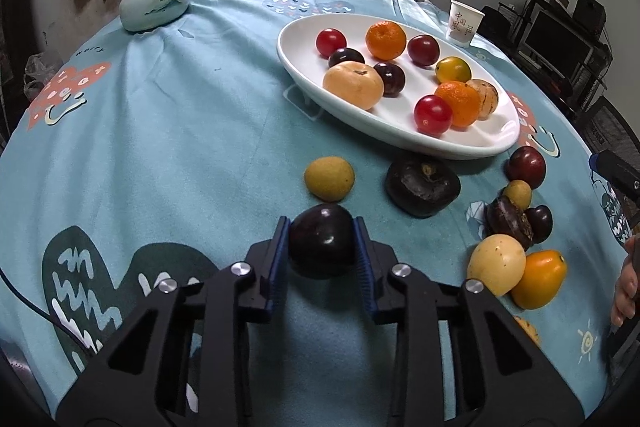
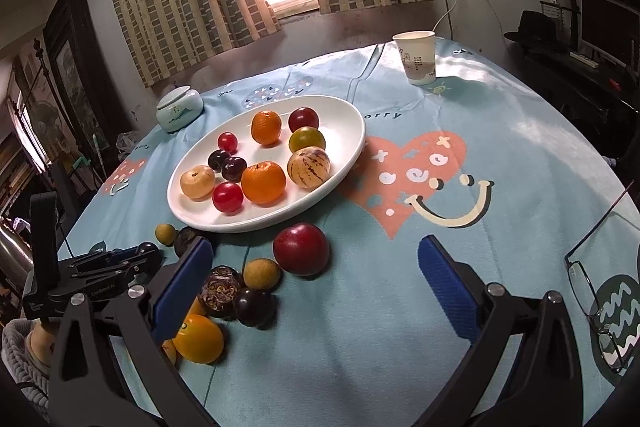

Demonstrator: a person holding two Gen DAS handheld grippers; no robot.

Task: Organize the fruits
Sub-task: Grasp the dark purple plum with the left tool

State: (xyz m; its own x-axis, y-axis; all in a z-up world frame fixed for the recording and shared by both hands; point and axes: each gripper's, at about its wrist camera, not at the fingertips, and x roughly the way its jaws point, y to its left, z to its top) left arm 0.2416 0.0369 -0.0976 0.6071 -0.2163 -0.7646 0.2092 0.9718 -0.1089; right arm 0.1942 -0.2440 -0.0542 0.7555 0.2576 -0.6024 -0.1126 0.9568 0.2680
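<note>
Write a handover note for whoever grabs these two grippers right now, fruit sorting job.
Left gripper: shut on a dark plum, still on the tablecloth.
Right gripper: open, empty, above the cloth.
White plate: ten fruits on it already.
Left to do: plate the held plum, then the loose ones, including the big red plum, orange tomato and small yellow fruit.
</note>
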